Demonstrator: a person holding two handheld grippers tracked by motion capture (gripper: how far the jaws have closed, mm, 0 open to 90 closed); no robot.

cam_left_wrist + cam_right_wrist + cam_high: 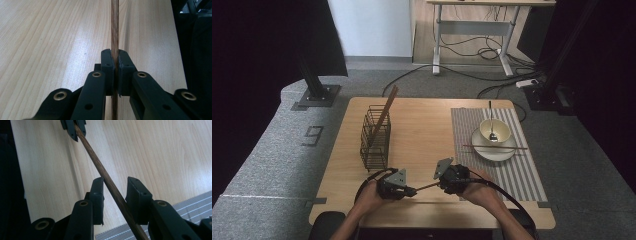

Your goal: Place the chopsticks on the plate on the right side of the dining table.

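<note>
A dark wooden chopstick spans the short gap between my two grippers, just above the table's front part. My left gripper is shut on one end of it. In the left gripper view the pads clamp the chopstick, which runs straight ahead over the wood. My right gripper faces the left one and stands open. In the right gripper view the chopstick passes slantwise between the spread fingers of the right gripper, up to the left gripper.
A black wire basket at centre left holds another chopstick leaning out. On a striped placemat at right sits a white plate with a bowl, a spoon and a chopstick laid across.
</note>
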